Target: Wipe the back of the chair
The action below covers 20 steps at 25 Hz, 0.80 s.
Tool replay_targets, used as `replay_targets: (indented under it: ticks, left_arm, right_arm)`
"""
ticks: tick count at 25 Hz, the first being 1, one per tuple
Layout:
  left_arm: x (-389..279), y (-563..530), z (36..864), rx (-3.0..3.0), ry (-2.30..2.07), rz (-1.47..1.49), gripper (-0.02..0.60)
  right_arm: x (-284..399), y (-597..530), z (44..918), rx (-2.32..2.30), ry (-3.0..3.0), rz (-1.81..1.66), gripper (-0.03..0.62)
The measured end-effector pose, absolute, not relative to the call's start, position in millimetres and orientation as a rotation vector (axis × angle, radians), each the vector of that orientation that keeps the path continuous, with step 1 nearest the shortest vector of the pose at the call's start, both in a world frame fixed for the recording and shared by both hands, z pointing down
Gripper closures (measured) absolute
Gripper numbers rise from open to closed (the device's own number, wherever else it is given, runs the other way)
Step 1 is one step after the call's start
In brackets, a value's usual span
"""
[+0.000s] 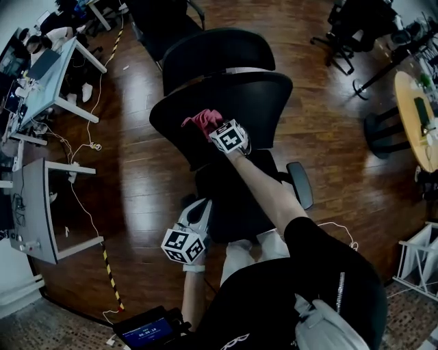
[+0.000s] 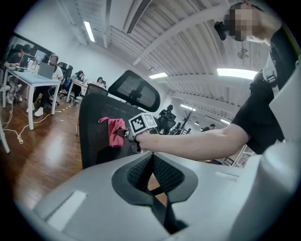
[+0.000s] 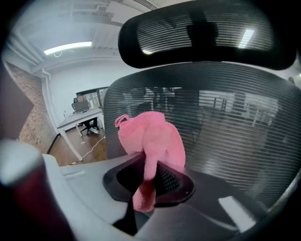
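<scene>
A black office chair stands in front of me, its mesh back [image 1: 229,102] under a black headrest [image 1: 217,51]. My right gripper [image 1: 213,129] is shut on a pink cloth [image 1: 202,121] and holds it against the upper left part of the back. In the right gripper view the cloth [image 3: 150,134] bunches out of the right gripper [image 3: 150,172] against the mesh [image 3: 225,127]. My left gripper [image 1: 199,209] hangs lower, beside the seat, with its jaws together and nothing in them. The left gripper view looks past the left gripper [image 2: 152,162] to the cloth [image 2: 115,132] on the chair back [image 2: 96,136].
White desks [image 1: 49,205] and cables on the wooden floor lie to the left. A second black chair [image 1: 164,20] stands behind the headrest. A round table [image 1: 414,116] and a white rack [image 1: 421,260] are at the right. The chair's armrest [image 1: 301,184] juts out beside my right arm.
</scene>
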<state>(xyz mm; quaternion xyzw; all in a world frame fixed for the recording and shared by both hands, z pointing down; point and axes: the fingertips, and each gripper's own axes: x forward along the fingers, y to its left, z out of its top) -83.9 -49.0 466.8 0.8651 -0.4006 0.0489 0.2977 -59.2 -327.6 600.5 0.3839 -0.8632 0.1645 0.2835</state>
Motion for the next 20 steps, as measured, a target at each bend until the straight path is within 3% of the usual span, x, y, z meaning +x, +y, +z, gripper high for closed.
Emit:
replay_targets:
  ticks: [20]
  left_arm:
    - [53,-68,476,2.366,-0.874,0.201,0.588]
  right_arm:
    - [185,-340,620,1.319,-2.157,0.538,0.553]
